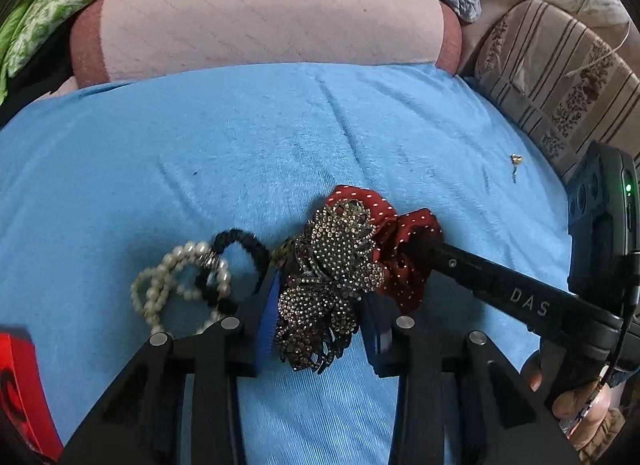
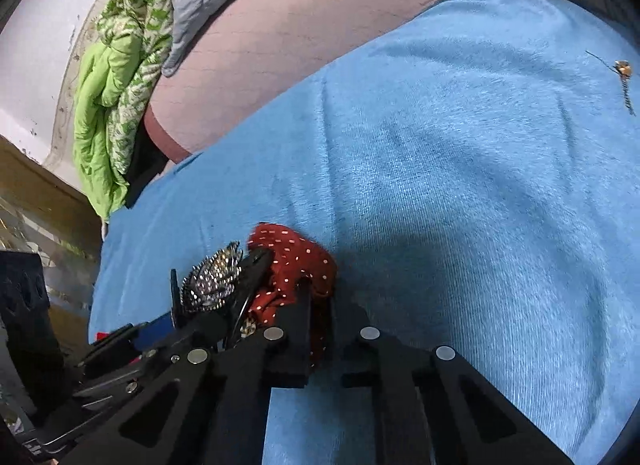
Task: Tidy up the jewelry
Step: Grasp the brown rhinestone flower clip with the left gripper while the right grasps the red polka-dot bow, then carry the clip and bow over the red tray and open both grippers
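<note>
A rhinestone flower hair clip [image 1: 328, 285] lies on the blue towel [image 1: 240, 153] between the blue pads [image 1: 267, 315] of my left gripper [image 1: 320, 325], which press on its two sides. A red scrunchie with white dots [image 1: 400, 233] lies against the clip's right side. My right gripper [image 1: 420, 245] reaches in from the right and is shut on the scrunchie. In the right wrist view the scrunchie [image 2: 292, 257] is pinched between my right gripper's [image 2: 324, 317] fingers, with the clip [image 2: 212, 281] and the left gripper [image 2: 240, 289] just left of it.
A pearl bracelet [image 1: 180, 281] and a black hair tie [image 1: 240, 253] lie tangled left of the clip. A small gold earring [image 1: 516, 163] sits apart at the right. A red box [image 1: 20, 385] is at the lower left. Pink blanket [image 1: 260, 17], green cloth [image 2: 116, 77] and striped cushion [image 1: 560, 77] border the towel.
</note>
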### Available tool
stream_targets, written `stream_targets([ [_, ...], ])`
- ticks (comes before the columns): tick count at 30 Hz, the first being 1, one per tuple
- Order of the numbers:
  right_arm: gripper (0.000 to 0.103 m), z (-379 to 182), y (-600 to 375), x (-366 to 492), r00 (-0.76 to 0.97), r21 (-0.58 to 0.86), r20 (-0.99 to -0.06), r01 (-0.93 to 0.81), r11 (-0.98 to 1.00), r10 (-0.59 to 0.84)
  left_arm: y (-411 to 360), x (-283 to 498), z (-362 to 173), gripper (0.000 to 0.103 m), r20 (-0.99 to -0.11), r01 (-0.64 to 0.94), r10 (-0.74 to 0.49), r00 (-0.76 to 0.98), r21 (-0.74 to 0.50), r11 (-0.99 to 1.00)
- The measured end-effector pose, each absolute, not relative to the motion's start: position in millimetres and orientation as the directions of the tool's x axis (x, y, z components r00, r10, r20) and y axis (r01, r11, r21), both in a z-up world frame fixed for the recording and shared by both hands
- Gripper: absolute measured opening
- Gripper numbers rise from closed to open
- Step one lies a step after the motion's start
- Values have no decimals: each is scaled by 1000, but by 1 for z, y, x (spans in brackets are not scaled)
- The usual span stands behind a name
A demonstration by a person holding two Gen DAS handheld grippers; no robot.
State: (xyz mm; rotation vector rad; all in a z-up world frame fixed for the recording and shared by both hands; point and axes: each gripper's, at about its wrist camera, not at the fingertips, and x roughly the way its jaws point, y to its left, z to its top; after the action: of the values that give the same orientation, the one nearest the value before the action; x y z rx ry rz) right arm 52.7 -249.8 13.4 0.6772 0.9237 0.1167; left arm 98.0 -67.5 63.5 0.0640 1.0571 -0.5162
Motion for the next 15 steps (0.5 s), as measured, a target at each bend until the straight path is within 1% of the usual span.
stream_targets([
  [7,8,43,-246,19,647,572,-677,162,804,351,-43,55,100,36,-817,433,-388,426,-193,881],
  [15,8,82,-222,-33,685,520,-654,98,848,322,-6,3,129,36,-787,396,-407,463,-227,890],
])
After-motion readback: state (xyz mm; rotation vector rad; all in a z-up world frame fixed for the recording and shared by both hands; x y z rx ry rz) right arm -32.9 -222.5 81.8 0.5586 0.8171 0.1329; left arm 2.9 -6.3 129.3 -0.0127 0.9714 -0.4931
